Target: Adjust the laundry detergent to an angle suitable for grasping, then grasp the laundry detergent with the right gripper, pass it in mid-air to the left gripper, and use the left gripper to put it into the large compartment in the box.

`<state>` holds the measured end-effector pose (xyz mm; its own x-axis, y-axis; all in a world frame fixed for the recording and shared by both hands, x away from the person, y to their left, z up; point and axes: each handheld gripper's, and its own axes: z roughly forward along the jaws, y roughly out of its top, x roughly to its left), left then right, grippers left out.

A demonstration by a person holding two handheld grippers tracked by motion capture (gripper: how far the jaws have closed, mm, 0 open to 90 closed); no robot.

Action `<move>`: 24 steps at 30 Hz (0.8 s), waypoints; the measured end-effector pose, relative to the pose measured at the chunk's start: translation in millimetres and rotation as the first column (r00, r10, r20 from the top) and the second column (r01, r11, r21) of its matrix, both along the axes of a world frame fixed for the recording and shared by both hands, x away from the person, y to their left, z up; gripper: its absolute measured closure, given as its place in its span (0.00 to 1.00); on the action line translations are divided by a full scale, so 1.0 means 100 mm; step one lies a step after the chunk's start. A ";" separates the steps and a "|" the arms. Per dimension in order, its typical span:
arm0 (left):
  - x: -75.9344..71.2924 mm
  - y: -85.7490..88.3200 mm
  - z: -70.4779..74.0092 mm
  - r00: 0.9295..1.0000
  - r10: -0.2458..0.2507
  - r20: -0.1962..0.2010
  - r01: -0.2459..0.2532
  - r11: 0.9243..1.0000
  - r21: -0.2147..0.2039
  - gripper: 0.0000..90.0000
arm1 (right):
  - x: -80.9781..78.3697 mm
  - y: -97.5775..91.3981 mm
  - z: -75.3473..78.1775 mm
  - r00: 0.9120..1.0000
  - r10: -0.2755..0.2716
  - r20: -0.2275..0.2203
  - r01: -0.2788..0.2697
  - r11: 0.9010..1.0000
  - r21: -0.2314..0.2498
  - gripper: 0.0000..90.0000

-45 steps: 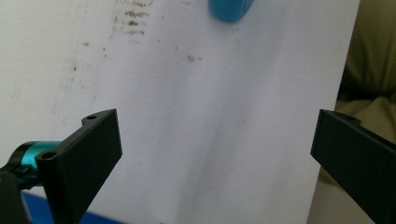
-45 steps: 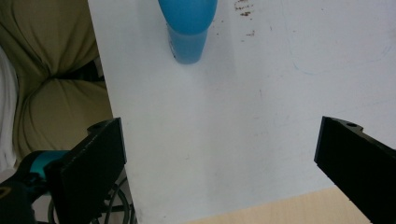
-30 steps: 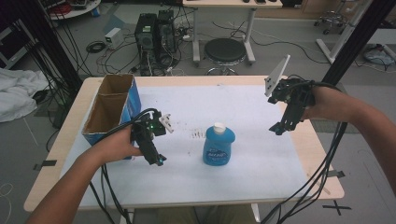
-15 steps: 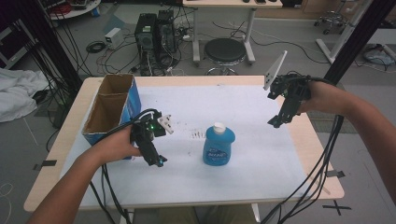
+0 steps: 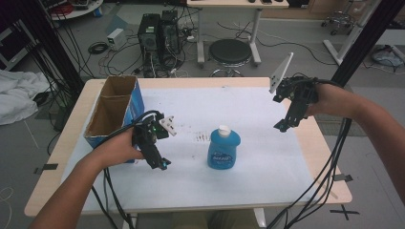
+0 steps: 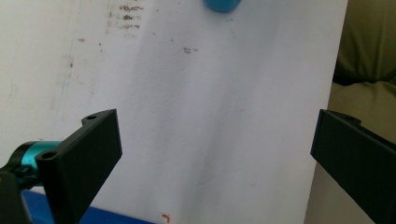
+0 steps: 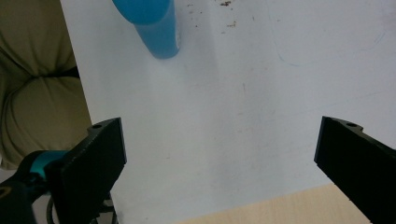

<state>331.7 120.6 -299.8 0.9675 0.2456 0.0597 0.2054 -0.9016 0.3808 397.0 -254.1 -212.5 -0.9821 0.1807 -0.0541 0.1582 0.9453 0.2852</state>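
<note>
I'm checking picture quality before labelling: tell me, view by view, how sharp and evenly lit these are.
High view: even light, soft overall, blue bottle label unreadable. Left gripper view: white mat mottled with broad soft shadows, the near black fingers blurred. Right gripper view: mat brighter, bottle cropped at the top and smeared.

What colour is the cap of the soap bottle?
The cap is white, on a blue soap bottle; the high view shows it best.

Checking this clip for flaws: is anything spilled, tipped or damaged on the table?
Nothing serious. The blue bottle stands upright, cap on, no puddle around it. The white table cover has dark smudges left of the bottle. Both the left gripper and right gripper are open and hold nothing.
</note>
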 end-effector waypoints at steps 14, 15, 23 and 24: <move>-0.03 0.04 0.00 1.000 0.005 0.006 -0.005 1.000 -0.015 0.02 | -0.04 -0.01 -0.02 1.000 0.009 0.005 -0.009 1.000 0.006 0.01; -0.02 0.04 0.00 1.000 0.004 0.007 -0.004 1.000 -0.015 0.02 | -0.04 -0.01 -0.02 1.000 0.011 0.006 -0.011 1.000 0.010 0.01; 0.00 0.05 0.00 1.000 -0.006 0.006 0.006 1.000 -0.026 0.02 | -0.10 -0.03 -0.05 1.000 0.015 0.007 -0.015 0.999 0.039 0.01; 0.00 0.05 0.00 1.000 -0.009 0.005 0.009 1.000 -0.026 0.02 | -0.11 -0.03 -0.06 1.000 0.017 0.007 -0.017 0.999 0.045 0.01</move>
